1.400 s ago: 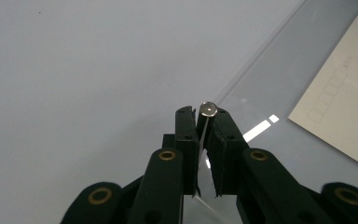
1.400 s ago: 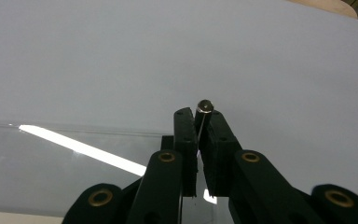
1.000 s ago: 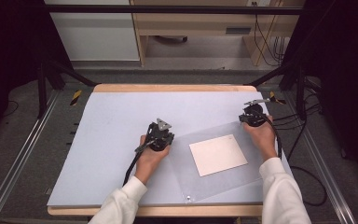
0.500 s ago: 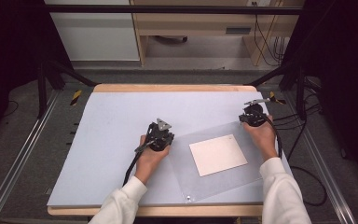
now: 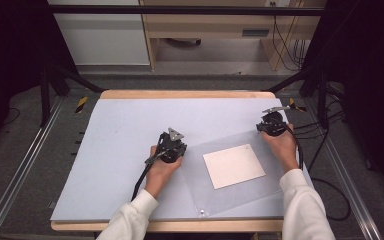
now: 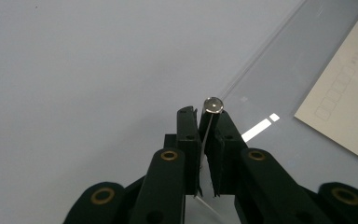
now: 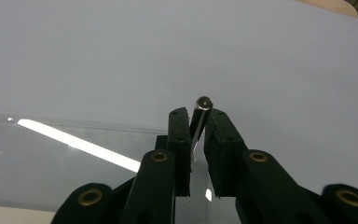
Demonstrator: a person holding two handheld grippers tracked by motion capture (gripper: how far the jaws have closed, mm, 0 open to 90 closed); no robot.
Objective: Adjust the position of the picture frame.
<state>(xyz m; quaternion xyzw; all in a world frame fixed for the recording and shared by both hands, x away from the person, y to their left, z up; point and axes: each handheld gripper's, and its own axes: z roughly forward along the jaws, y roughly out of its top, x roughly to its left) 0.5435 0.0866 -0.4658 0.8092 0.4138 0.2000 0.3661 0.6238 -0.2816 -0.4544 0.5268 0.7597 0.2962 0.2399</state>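
Scene: a person sits at a pale grey table (image 5: 120,150), a two-jaw gripper in each hand, working on a clear plastic sheet (image 5: 240,190) that covers a cream card (image 5: 233,165).
Clear sheet: it lies on the table's right half, turned slightly askew. A small metal stud marks each corner, one visible at the sheet's 7 o'clock corner (image 5: 200,211).
Card: it rests under the sheet, near the sheet's middle, flat on the table.
Left gripper (image 5: 171,146): at the sheet's 10 o'clock corner. In the left gripper view its jaws stand pressed together on the sheet's thin edge just below the corner stud (image 6: 213,105).
Right gripper (image 5: 271,123): at the sheet's 1 o'clock corner. In the right gripper view the sheet's edge and its stud (image 7: 203,102) stand between the jaws; the jaws have just been opening, and a gap shows on the right side.
Step in hand: judged from this, both far corners are pinched for a lift or shift of the sheet, the right grip now loosening.
Next move: it likely calls for both hands to act together, keeping the sheet level so the card stays put.
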